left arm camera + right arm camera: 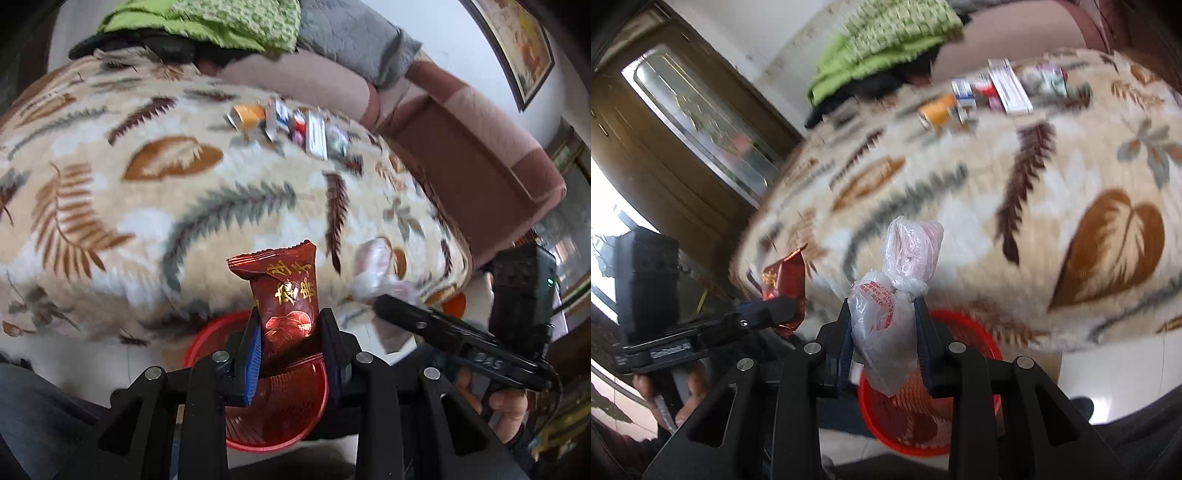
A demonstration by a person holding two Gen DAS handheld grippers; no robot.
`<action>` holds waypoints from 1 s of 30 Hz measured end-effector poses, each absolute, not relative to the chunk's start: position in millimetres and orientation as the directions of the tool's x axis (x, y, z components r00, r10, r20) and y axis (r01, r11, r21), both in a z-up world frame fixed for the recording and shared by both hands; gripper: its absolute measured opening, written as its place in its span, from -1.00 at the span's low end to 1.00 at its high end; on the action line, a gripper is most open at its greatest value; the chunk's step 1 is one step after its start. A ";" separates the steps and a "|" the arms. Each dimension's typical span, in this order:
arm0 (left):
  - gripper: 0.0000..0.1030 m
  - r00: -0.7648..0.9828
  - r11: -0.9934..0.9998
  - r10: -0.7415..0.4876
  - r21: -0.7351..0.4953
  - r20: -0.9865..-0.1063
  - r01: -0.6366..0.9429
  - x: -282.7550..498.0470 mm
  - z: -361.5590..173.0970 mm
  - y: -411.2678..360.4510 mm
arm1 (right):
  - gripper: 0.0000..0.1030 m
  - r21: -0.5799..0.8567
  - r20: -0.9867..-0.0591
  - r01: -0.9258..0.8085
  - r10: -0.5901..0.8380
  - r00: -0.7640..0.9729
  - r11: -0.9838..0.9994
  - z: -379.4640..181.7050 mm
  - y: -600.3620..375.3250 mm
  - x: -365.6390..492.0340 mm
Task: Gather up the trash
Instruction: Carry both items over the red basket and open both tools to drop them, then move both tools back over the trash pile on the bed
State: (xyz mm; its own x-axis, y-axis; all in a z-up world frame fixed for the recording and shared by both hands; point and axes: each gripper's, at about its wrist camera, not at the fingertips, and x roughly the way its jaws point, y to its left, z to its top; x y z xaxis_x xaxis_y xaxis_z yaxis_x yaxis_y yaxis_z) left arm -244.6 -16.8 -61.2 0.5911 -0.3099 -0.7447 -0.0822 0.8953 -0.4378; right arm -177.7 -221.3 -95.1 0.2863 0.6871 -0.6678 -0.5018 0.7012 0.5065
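Wrapper [286, 295] above red basket [295, 406]

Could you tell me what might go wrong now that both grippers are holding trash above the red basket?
1. The left gripper pinches only the lower end of the red wrapper; it could slip out and miss the red basket.
2. The knotted plastic bag in the right gripper hangs near the basket's rim, so releasing it may drop it outside.
3. The grippers are close together and could collide.
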 end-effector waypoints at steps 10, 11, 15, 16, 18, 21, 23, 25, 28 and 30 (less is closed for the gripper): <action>-0.42 0.476 0.905 -0.320 -0.413 -0.819 -0.101 -246.8 -99.6 -31.3 | -0.43 0.458 -0.757 -0.482 0.612 0.230 0.747 -124.6 -215.1 -175.6; -0.42 0.470 0.906 -0.318 -0.411 -0.823 -0.105 -246.4 -101.2 -30.9 | -0.43 0.455 -0.762 -0.482 0.607 0.224 0.749 -126.5 -214.5 -176.3; -0.41 0.433 0.913 -0.308 -0.392 -0.847 -0.116 -245.0 -110.5 -34.0 | -0.40 0.434 -0.791 -0.481 0.578 0.201 0.762 -133.7 -210.6 -176.9; -0.41 0.422 0.915 -0.307 -0.386 -0.853 -0.117 -244.7 -113.7 -35.4 | -0.40 0.433 -0.794 -0.479 0.575 0.199 0.763 -134.8 -210.5 -176.7; -0.41 0.402 0.912 -0.318 -0.393 -0.859 -0.119 -243.8 -118.6 -35.6 | -0.39 0.435 -0.796 -0.474 0.573 0.195 0.766 -136.0 -211.0 -176.6; -0.41 0.382 0.905 -0.334 -0.407 -0.862 -0.127 -243.5 -123.8 -34.6 | -0.38 0.444 -0.793 -0.468 0.578 0.192 0.764 -136.1 -211.7 -176.2; -0.40 0.371 0.902 -0.336 -0.409 -0.865 -0.136 -243.5 -126.8 -34.1 | -0.24 0.458 -0.789 -0.458 0.585 0.185 0.762 -137.1 -212.9 -174.7; -0.36 0.354 0.897 -0.345 -0.417 -0.869 -0.149 -242.3 -131.5 -32.5 | -0.11 0.474 -0.788 -0.442 0.591 0.174 0.761 -138.5 -214.7 -172.8; -0.07 0.344 0.890 -0.356 -0.428 -0.869 -0.159 -241.5 -134.8 -30.9 | 0.01 0.496 -0.772 -0.436 0.611 0.174 0.751 -136.3 -216.2 -171.8; 0.22 0.361 0.896 -0.337 -0.413 -0.870 -0.161 -242.0 -131.8 -30.4 | 0.09 0.500 -0.761 -0.436 0.620 0.192 0.748 -132.1 -218.4 -171.4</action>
State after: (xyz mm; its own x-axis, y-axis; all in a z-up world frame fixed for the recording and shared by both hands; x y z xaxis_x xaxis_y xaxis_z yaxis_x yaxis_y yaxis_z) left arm -242.0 -30.4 -131.8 0.3608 -0.3365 -0.8698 -0.1607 0.8962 -0.4134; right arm -171.4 -218.4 -132.1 0.1916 0.6201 -0.7607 -0.4357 0.7483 0.5003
